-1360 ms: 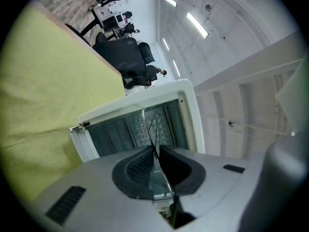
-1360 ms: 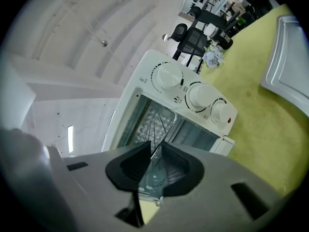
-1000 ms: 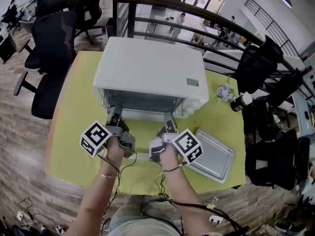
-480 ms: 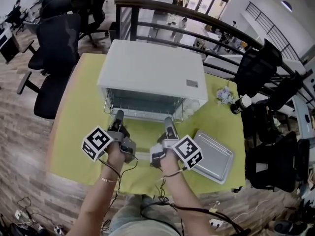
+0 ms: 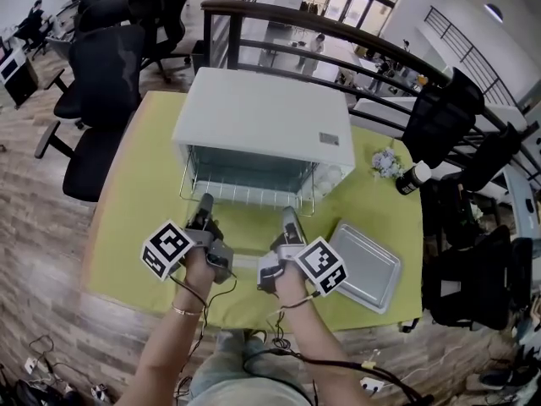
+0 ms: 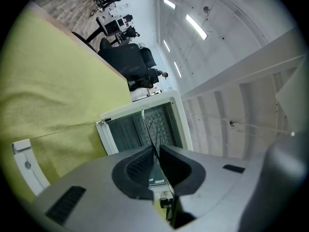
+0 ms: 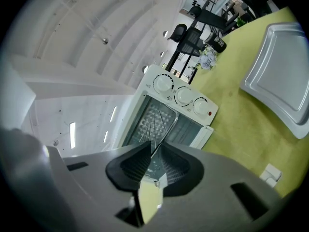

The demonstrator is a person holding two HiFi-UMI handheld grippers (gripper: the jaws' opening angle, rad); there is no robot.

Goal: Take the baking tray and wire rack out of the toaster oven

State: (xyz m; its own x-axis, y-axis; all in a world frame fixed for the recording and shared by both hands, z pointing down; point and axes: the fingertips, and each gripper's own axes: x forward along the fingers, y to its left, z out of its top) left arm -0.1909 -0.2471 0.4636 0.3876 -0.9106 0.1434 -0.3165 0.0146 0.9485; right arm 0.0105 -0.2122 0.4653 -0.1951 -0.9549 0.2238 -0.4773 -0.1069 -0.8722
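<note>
A white toaster oven (image 5: 262, 125) stands open at the back of the yellow-green table (image 5: 135, 218). Its wire rack (image 5: 245, 194) sticks partly out of the front. My left gripper (image 5: 204, 203) is shut on the rack's front bar near its left end, and my right gripper (image 5: 290, 216) is shut on the same bar near its right end. In the left gripper view the rack wire (image 6: 153, 124) runs between the pads of the left gripper (image 6: 155, 151). The right gripper view shows the rack (image 7: 157, 124) pinched in the right gripper (image 7: 153, 153). The silver baking tray (image 5: 365, 265) lies on the table at the right, beside the right hand.
The oven's glass door lies open and flat under the grippers, its white handle end (image 6: 24, 163) near the table's front. A small flower pot (image 5: 387, 161) and a dark bottle (image 5: 414, 176) stand at the back right. Black office chairs (image 5: 101, 83) and a railing surround the table.
Both grippers have drawn back toward me together, and the wire rack has slid further out of the oven with them.
</note>
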